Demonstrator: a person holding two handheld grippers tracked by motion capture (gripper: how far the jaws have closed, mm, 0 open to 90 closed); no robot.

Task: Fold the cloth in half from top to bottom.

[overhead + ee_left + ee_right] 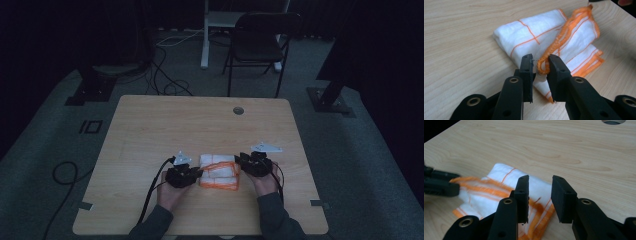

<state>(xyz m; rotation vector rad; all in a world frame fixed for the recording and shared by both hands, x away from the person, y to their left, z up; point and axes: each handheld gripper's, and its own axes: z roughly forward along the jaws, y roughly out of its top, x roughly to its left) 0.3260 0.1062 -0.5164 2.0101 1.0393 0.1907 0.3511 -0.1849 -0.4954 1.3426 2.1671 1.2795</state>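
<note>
Two grippers flank a folded cloth (pixel 218 171): left gripper (pixel 541 66) pinches its orange hem at nine o'clock, right gripper (pixel 539 192) gapes at three

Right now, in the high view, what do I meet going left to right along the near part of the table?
Black left gripper holding the cloth's orange hem → folded white cloth with orange stripes and orange edging → black right gripper at the cloth's right side, jaws apart → bare light wooden table.
</note>
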